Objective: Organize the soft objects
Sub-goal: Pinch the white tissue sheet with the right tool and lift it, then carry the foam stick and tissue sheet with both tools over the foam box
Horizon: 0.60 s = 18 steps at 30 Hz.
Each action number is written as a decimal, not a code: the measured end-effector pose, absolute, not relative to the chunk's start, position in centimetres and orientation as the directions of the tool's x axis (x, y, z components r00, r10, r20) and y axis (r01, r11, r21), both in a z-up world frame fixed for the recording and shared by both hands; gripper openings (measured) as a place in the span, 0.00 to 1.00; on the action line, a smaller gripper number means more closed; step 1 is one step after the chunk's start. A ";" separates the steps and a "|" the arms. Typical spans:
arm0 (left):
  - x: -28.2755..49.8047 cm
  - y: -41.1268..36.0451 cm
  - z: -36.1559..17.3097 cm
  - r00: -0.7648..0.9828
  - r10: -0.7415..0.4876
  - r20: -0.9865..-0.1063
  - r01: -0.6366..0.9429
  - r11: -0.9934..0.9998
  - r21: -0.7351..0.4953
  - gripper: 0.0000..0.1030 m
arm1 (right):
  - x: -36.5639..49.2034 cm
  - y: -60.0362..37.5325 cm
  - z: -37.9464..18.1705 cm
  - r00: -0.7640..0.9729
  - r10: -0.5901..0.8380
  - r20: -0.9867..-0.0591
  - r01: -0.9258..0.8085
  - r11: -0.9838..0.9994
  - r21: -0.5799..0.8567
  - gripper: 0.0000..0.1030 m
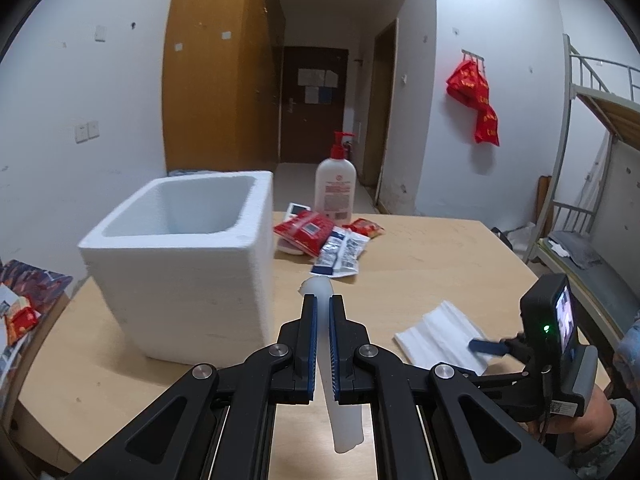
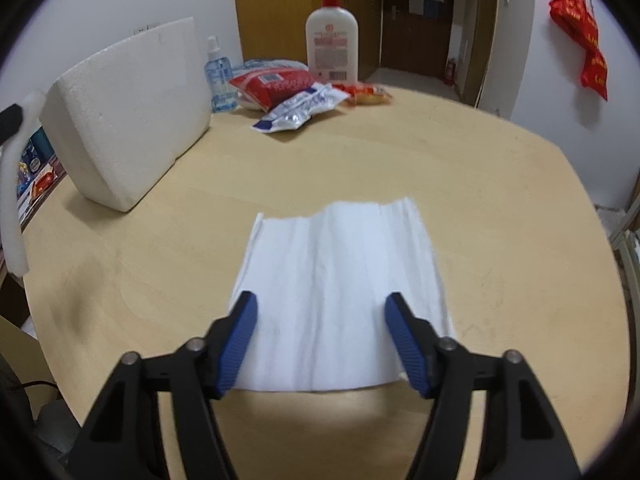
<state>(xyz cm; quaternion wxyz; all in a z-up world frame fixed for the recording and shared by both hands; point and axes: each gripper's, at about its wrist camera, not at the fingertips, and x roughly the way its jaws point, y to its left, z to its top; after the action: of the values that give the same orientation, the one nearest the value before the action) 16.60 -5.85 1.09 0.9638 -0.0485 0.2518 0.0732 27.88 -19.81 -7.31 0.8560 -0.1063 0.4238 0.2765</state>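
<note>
A white foam strip (image 1: pixel 323 292) is clamped between the closed jaws of the left gripper (image 1: pixel 323 304). One end pokes out past the fingertips, and the rest hangs down behind the pads toward the camera. The strip is held above the table (image 1: pixel 420 264), just right of a white foam box (image 1: pixel 188 264) whose open top faces up. In the right wrist view the same strip is seen at the far left edge, hanging beside the box.

The right gripper (image 2: pixel 322 308) is held over a folded white tissue (image 2: pixel 340 288) lying flat on the table. Its jaws stand apart, one blue pad (image 2: pixel 240 340) over each side of the tissue's near edge. Nothing is gripped between them, and whether the pads touch the tissue cannot be told. In the left wrist view one blue fingertip of this gripper is seen at the tissue's near corner.

At the far side of the table a pile of packets is gathered: a red packet (image 2: pixel 272 84), a silver-and-blue packet (image 2: pixel 300 108) and a small orange packet (image 2: pixel 368 94). A white pump bottle (image 2: pixel 331 44) with a red pump stands behind them, and a small blue bottle (image 2: pixel 218 76) is seen between the box and the pile.
</note>
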 end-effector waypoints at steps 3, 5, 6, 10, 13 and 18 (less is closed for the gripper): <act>15.8 -5.1 1.4 0.865 0.134 -0.483 -0.184 0.981 -0.057 0.05 | 27.9 -19.6 -7.5 0.506 0.345 -0.791 -0.549 0.836 0.013 0.38; 15.2 -4.8 1.5 0.867 0.147 -0.476 -0.196 0.979 -0.055 0.05 | 28.1 -19.9 -7.4 0.481 0.377 -0.791 -0.549 0.833 0.063 0.32; 15.1 -4.6 1.6 0.867 0.154 -0.474 -0.203 0.978 -0.054 0.05 | 28.2 -19.9 -7.4 0.478 0.380 -0.792 -0.547 0.834 0.070 0.25; 14.3 -3.7 1.8 0.868 0.171 -0.466 -0.222 0.973 -0.056 0.05 | 27.7 -19.4 -7.4 0.505 0.360 -0.784 -0.544 0.838 0.035 0.08; 13.6 -3.2 2.0 0.869 0.186 -0.458 -0.236 0.970 -0.053 0.05 | 27.3 -19.3 -7.3 0.515 0.387 -0.765 -0.551 0.833 0.050 0.08; 12.6 -2.6 2.6 0.872 0.209 -0.442 -0.252 0.967 -0.041 0.05 | 26.0 -19.8 -4.8 0.537 0.473 -0.699 -0.570 0.814 0.113 0.08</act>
<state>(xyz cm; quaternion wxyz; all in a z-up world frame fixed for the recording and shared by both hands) 12.64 -2.60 2.58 0.9663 -0.0487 0.2227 0.1194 26.01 -19.84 -4.76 0.8743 -0.0643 0.3775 0.2982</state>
